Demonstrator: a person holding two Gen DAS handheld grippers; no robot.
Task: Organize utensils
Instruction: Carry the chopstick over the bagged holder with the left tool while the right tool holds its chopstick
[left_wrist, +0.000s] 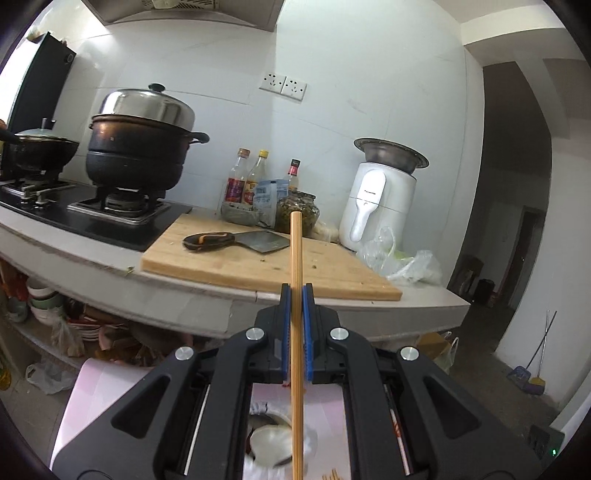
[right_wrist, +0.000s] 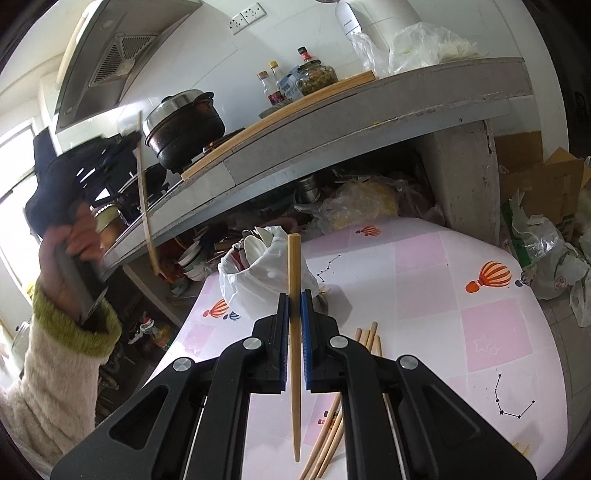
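L gripper (left_wrist: 296, 291) is clamped on one chopstick (left_wrist: 296, 280), held upright above counter level, well apart from table. R gripper (right_wrist: 294, 297) is closed on a second chopstick (right_wrist: 294, 332), blunt end toward white-bagged container (right_wrist: 258, 273) on pink table (right_wrist: 461, 295). Loose chopsticks (right_wrist: 332, 435) left on table. Step judged: carry to container. Next: tips to be lined over its mouth, then released.
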